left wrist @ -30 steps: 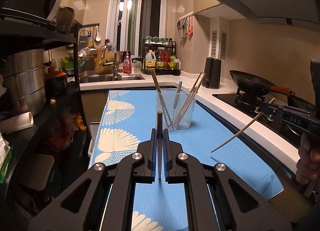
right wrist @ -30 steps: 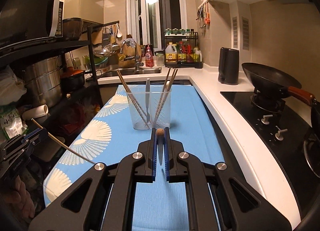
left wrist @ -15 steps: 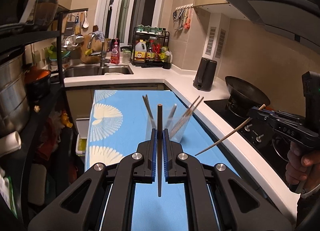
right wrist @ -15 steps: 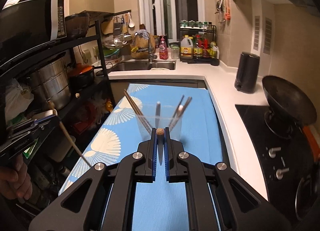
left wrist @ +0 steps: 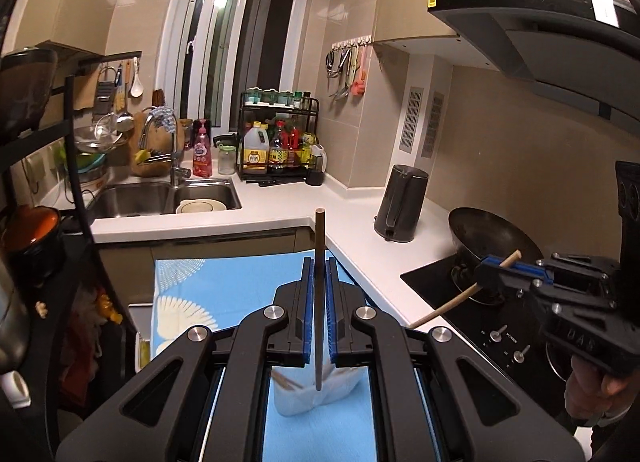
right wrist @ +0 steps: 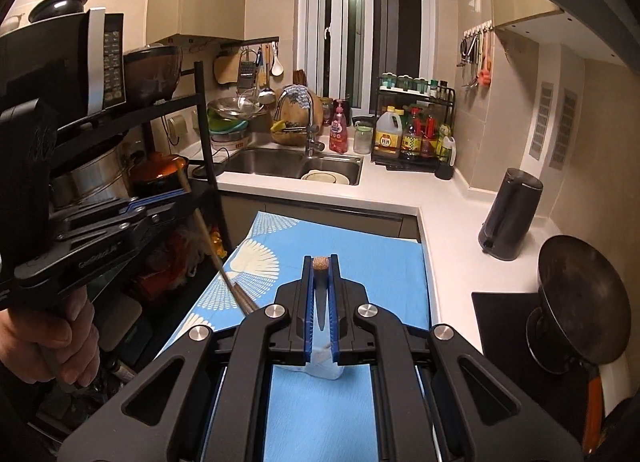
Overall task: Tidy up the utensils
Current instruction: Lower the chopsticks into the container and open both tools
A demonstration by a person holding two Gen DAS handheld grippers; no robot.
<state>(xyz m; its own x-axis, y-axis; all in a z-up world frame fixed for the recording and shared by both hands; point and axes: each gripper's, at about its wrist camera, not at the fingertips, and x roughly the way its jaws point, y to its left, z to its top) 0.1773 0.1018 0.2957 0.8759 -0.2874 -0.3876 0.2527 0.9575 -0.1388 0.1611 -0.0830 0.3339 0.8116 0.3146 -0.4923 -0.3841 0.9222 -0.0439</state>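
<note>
2 tools each clamp 1 chopstick: left tool (left wrist: pixel 319 294), right tool (right wrist: pixel 320 298) lettered "DAS".

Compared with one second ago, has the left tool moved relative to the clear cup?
Yes. The left tool rose above the cup, which now sits low between its arms.

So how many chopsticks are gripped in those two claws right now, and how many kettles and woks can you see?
Chopsticks: 2, dark chopstick and pale chopstick
Kettles: 1
Woks: 1
Total: 4
</note>
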